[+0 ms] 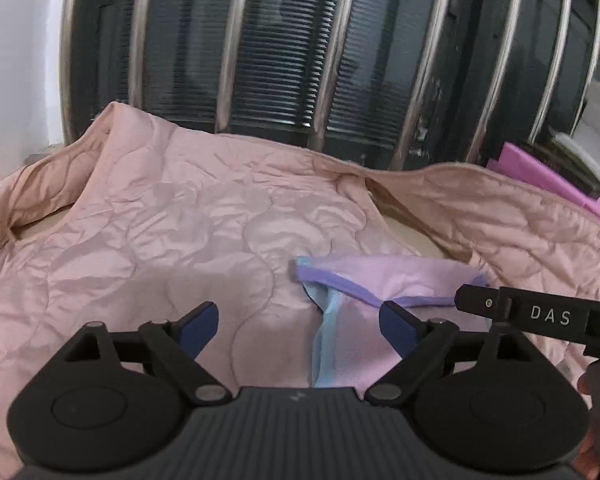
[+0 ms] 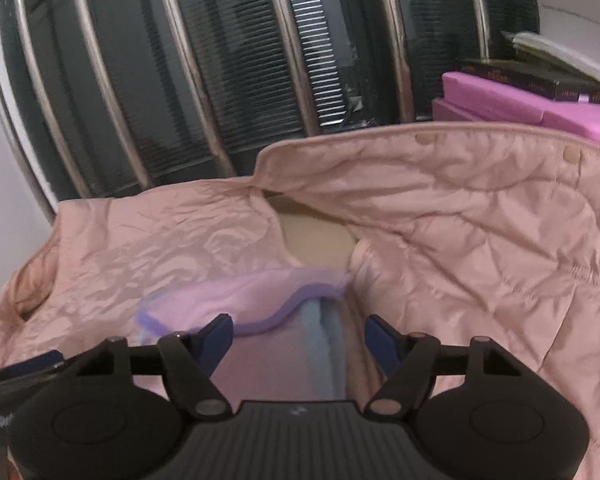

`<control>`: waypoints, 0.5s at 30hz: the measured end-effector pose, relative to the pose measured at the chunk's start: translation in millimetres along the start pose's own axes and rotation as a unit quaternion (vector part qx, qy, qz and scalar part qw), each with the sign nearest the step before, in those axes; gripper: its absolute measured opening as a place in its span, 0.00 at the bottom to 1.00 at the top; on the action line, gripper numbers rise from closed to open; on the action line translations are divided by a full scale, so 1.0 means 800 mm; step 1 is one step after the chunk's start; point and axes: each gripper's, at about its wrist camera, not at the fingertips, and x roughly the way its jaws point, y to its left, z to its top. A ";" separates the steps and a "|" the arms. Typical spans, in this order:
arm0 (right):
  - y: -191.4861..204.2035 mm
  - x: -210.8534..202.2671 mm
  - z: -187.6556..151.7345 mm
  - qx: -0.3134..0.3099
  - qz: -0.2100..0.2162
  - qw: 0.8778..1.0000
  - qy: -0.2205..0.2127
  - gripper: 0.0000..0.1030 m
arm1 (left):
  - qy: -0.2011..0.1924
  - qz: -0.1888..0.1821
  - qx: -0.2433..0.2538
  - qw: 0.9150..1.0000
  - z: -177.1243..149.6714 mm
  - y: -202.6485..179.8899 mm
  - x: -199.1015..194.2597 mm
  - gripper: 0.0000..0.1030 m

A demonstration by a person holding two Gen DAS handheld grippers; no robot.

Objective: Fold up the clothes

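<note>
A pink quilted jacket [image 1: 172, 240] lies spread out, also in the right wrist view [image 2: 480, 240]. On it lies a small lilac garment [image 1: 384, 280] with purple trim and a light blue strip; it shows in the right wrist view too [image 2: 236, 300]. My left gripper [image 1: 300, 326] is open above the jacket, its right finger over the lilac garment. My right gripper [image 2: 298, 336] is open just above the lilac garment and blue strip. The right gripper's body [image 1: 540, 316] shows at the right of the left wrist view. Neither holds anything.
Behind the jacket stands a dark window with metal bars [image 1: 320, 60], also in the right wrist view [image 2: 204, 80]. A magenta box [image 2: 540, 104] with dark books on it sits at the back right. A white wall [image 1: 16, 60] is at the left.
</note>
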 end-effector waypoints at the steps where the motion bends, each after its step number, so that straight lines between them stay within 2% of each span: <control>1: -0.001 0.004 -0.002 0.002 0.005 1.000 0.004 0.70 | 0.007 -0.001 -0.001 1.000 -0.004 -0.001 0.006 0.86; 5: -0.015 0.023 -0.019 0.034 0.021 0.999 0.029 0.71 | 0.012 -0.012 0.007 1.000 -0.018 -0.005 0.018 0.82; 6: -0.015 0.023 -0.020 0.036 0.023 0.999 0.026 0.72 | 0.009 -0.014 0.008 1.000 -0.022 -0.006 0.019 0.74; 8: -0.012 0.018 -0.021 0.036 0.024 0.999 0.014 0.71 | 0.008 -0.021 0.008 1.000 -0.027 -0.009 0.022 0.33; 9: -0.011 0.016 -0.021 0.035 0.025 0.999 0.007 0.49 | 0.012 -0.025 0.005 1.000 -0.028 -0.011 0.022 0.03; 11: -0.008 0.011 -0.022 0.035 0.027 0.999 -0.005 0.06 | 0.002 -0.020 0.005 1.000 -0.024 -0.016 0.013 0.02; 15: 0.011 -0.019 -0.010 0.010 0.033 0.998 -0.052 0.04 | -0.046 -0.029 0.001 0.998 -0.002 -0.014 -0.028 0.01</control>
